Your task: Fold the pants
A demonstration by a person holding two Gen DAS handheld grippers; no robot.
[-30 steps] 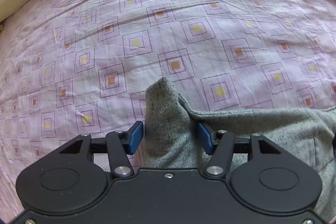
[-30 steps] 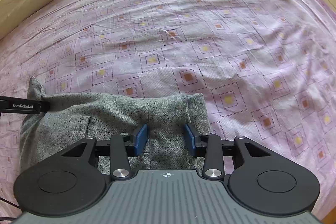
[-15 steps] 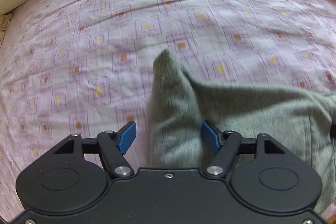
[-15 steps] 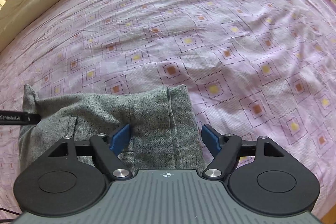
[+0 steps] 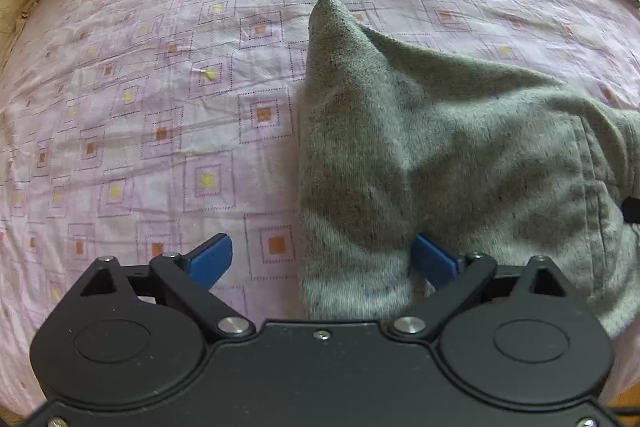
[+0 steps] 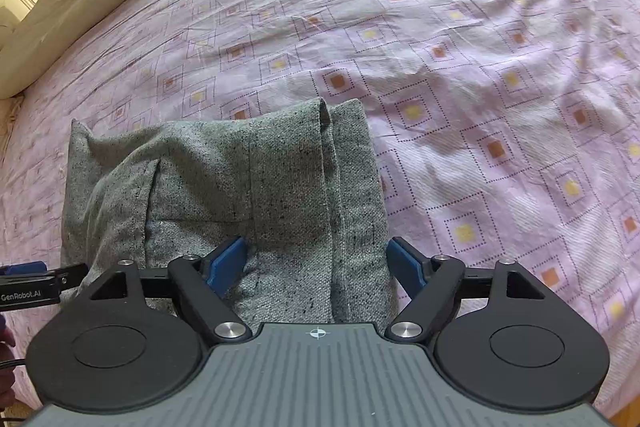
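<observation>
- The bed (image 5: 168, 75), under a lilac sheet, stretched ahead of both claws.
- Folded grey pants (image 6: 256, 187) lay between the right claw (image 6: 316, 263)'s spread fingers.
- The left claw (image 5: 324, 259) was apart around the pants' corner.

The left hand-held gripper (image 5: 322, 259) has a matte black body with two round housings, each carrying a raised disc. Its angular black linkage arms turn on silver pivot pins, small screws dot the frame, and its fingers (image 5: 210, 259) wear blue pads. The right hand-held gripper (image 6: 316, 263) has the same black arms and blue pads, but a grey ribbed top plate marked with a white crosshair.
</observation>
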